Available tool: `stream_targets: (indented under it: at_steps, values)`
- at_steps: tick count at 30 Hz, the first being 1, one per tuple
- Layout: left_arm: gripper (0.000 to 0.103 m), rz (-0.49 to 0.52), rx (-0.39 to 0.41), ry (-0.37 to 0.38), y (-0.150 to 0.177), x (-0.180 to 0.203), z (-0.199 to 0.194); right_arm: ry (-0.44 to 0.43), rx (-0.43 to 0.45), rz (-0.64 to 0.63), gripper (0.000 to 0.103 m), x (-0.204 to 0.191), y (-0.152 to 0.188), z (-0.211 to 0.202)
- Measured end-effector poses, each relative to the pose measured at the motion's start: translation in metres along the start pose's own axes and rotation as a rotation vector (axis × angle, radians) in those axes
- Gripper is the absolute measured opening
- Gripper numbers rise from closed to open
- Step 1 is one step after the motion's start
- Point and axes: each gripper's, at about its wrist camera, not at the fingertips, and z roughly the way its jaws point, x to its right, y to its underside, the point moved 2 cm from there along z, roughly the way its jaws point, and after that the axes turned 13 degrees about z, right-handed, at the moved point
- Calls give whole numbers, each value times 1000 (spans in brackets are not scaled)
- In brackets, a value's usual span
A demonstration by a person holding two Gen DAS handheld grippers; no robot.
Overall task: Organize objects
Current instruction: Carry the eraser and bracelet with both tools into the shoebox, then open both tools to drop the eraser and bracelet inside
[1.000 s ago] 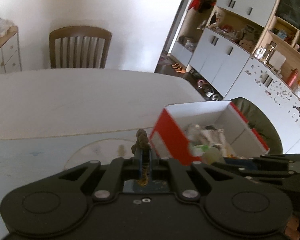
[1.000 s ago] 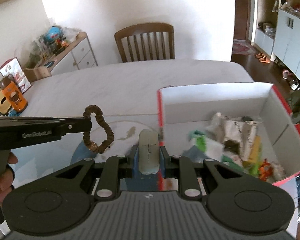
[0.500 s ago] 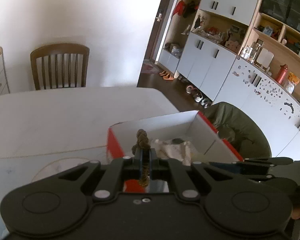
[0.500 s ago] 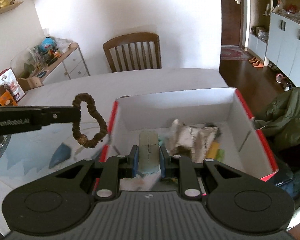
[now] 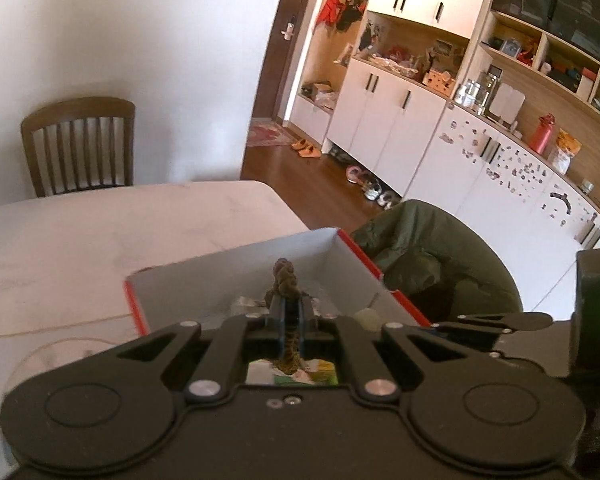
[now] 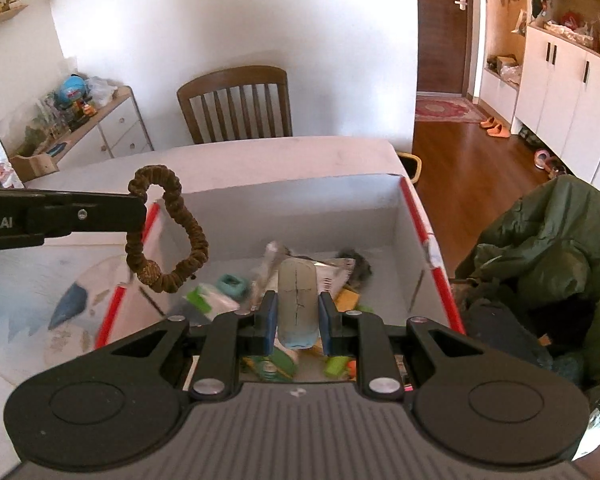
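Observation:
My left gripper (image 5: 287, 322) is shut on a brown hair scrunchie (image 5: 285, 280), held above the open white box with red edges (image 5: 204, 270). In the right wrist view the scrunchie (image 6: 166, 236) hangs as a loop from the left gripper's fingers (image 6: 100, 216) over the box's left wall (image 6: 140, 264). My right gripper (image 6: 298, 316) is shut on a pale grey-green oblong object with a blue end (image 6: 298, 304), held over the box's inside. Several small items and wrappers lie on the box floor (image 6: 384, 264).
The box sits at the right end of a white table (image 6: 260, 160). A wooden chair (image 6: 236, 104) stands at the far side. A dark green jacket (image 6: 548, 248) is draped to the right of the box. A printed mat (image 6: 60, 304) lies left of the box.
Both grippers have moved right with their objects, from beside the box's left wall to over its inside. The scrunchie now hangs above the left wall.

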Motion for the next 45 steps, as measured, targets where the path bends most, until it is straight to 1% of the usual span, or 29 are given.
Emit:
stream_targets:
  at_steps: [3,8,12,19,25,37,43,45]
  values:
    - [4,-1,-26,32,1,8,15,14,-5,-4,21,10,0,7]
    - [4,-24,-97,81,13,13,42,29,-24,-7,21,25,-1,21]
    - [4,-34,-150,90,23,14,63,27,-50,-26,21,32,-1,33]
    - [4,-16,-207,86,31,10,88,16,-92,-58,21,37,0,50]
    - [4,1,-241,63,32,5,106,18,-133,-99,21,36,5,63]
    - [5,0,-301,35,41,2,126,25,-199,-135,21,40,12,83]
    - [9,-9,-321,21,45,0,130,31,-201,-138,21,41,13,83]
    - [15,-14,-323,12,46,-2,129,26,-195,-136,21,41,13,82]
